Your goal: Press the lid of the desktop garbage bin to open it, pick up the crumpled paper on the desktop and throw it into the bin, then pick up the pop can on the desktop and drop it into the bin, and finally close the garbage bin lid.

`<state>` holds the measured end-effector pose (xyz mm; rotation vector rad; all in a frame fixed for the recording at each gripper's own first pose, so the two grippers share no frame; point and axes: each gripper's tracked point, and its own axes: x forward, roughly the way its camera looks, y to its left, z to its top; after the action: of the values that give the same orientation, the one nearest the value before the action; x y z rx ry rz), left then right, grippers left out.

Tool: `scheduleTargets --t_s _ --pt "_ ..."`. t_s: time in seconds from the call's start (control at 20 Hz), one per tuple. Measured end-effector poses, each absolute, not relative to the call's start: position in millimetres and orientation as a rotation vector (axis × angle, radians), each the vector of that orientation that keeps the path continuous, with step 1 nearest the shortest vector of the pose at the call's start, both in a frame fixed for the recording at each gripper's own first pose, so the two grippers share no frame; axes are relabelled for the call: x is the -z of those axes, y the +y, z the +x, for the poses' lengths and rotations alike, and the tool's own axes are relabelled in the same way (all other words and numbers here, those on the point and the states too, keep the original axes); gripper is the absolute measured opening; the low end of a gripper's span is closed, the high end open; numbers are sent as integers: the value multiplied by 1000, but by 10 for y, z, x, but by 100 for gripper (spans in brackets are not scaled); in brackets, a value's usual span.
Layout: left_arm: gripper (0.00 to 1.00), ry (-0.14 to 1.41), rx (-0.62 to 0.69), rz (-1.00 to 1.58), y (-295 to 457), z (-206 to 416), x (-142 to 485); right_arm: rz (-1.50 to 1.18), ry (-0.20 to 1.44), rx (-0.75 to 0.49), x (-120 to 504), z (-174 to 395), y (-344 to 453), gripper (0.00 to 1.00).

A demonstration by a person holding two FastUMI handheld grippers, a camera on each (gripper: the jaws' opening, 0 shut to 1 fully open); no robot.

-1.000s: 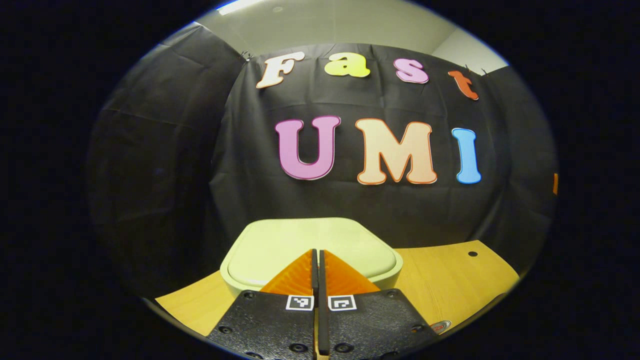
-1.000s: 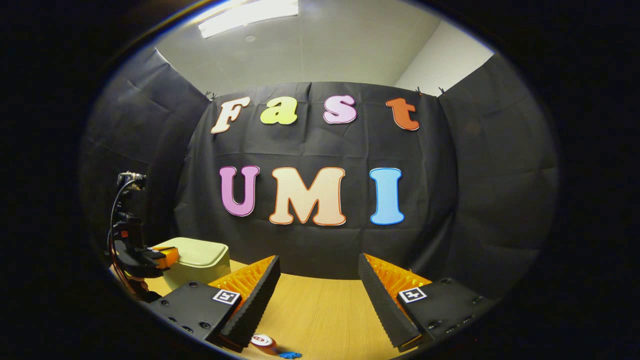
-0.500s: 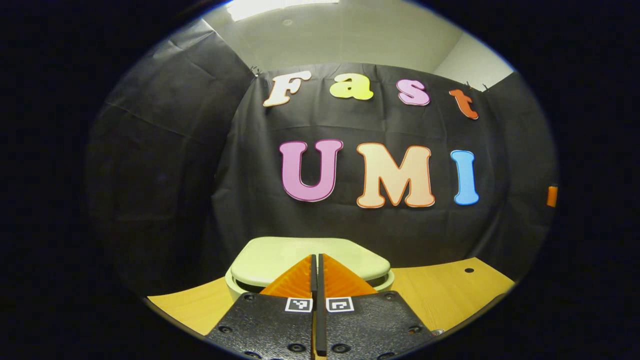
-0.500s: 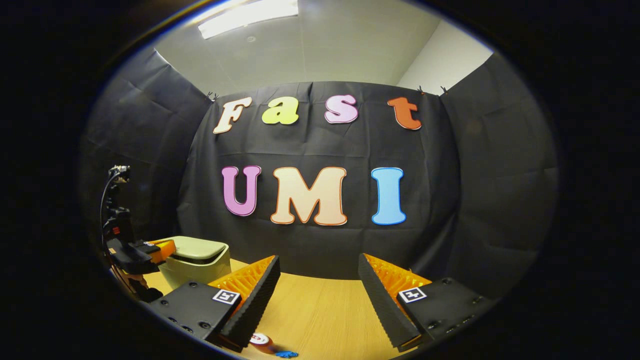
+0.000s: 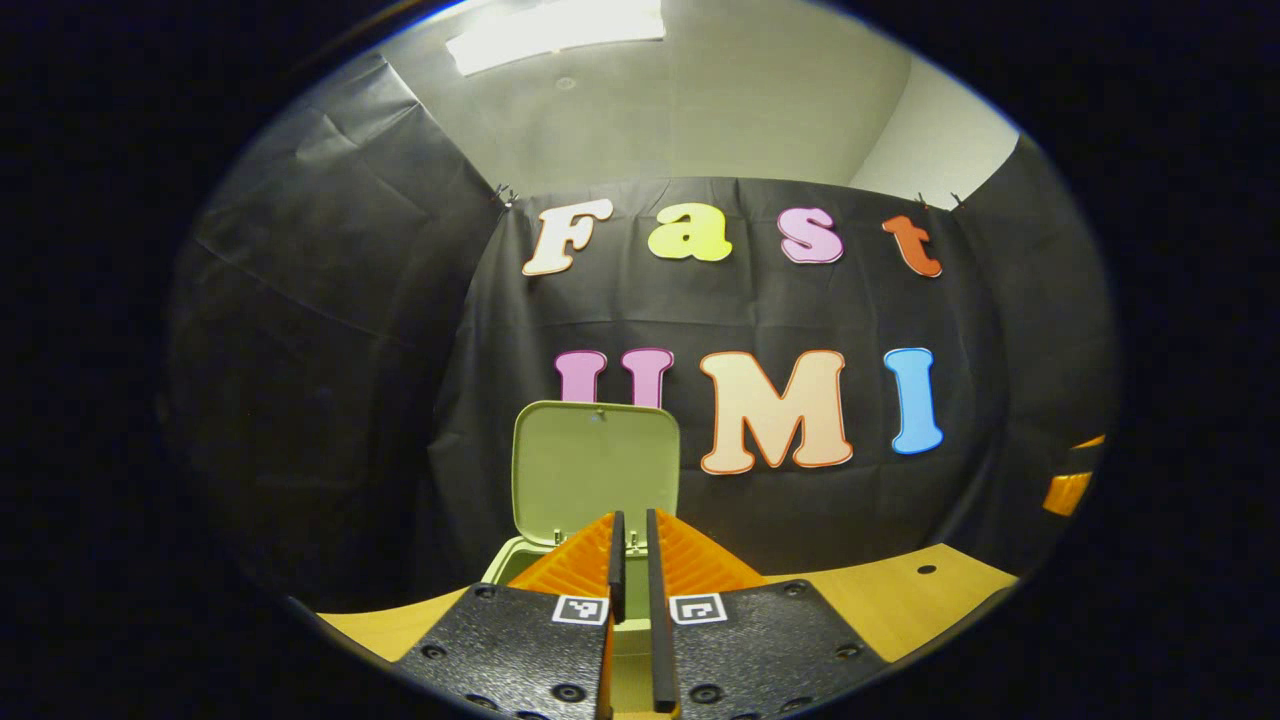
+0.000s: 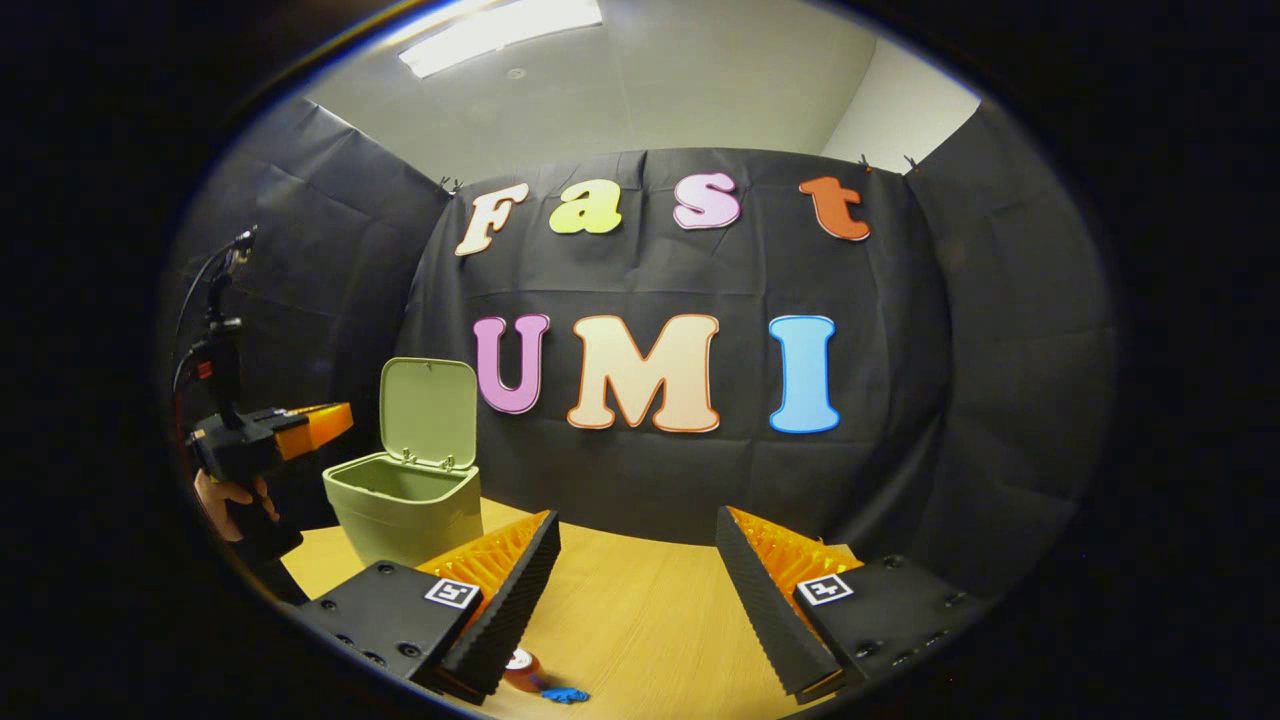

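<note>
Right gripper view: left gripper (image 6: pixel 335 420), hand-held, level, fingers nearly together and empty, just left of bin (image 6: pixel 405 510) with lid (image 6: pixel 428 412) upright; right gripper (image 6: pixel 635 560) wide open, empty, above desk (image 6: pixel 640 620).

wooden tabletop (image 6: pixel 640 620) | ceiling light (image 6: pixel 500 35) | small blue scrap (image 6: pixel 563 693)

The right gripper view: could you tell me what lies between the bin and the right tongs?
Only bare tabletop between the bin and right tongs.
</note>
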<state>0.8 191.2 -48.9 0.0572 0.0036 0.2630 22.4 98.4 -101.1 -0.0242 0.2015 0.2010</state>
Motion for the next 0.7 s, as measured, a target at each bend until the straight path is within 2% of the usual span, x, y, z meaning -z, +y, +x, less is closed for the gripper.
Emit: scheduleTargets --t_s 0.05,0.25,0.3,0.45,0.6,0.7 --pt "13 6 -243 61 1802 -1 470 -23 211 -215 1053 219 992 99" --pt "63 -4 -215 64 1569 -98 342 -6 241 -261 1235 214 1029 99" --pt "70 -6 -211 65 1518 -131 313 -3 247 -271 1286 203 1030 99" --pt "83 -11 -213 69 1390 -246 263 -8 279 -298 1525 197 1056 99" --pt "89 -3 -216 58 1289 -367 229 -15 342 -338 1940 110 1130 99" --pt "89 -3 -219 63 1244 -449 178 -35 385 -368 2270 28 1178 99"
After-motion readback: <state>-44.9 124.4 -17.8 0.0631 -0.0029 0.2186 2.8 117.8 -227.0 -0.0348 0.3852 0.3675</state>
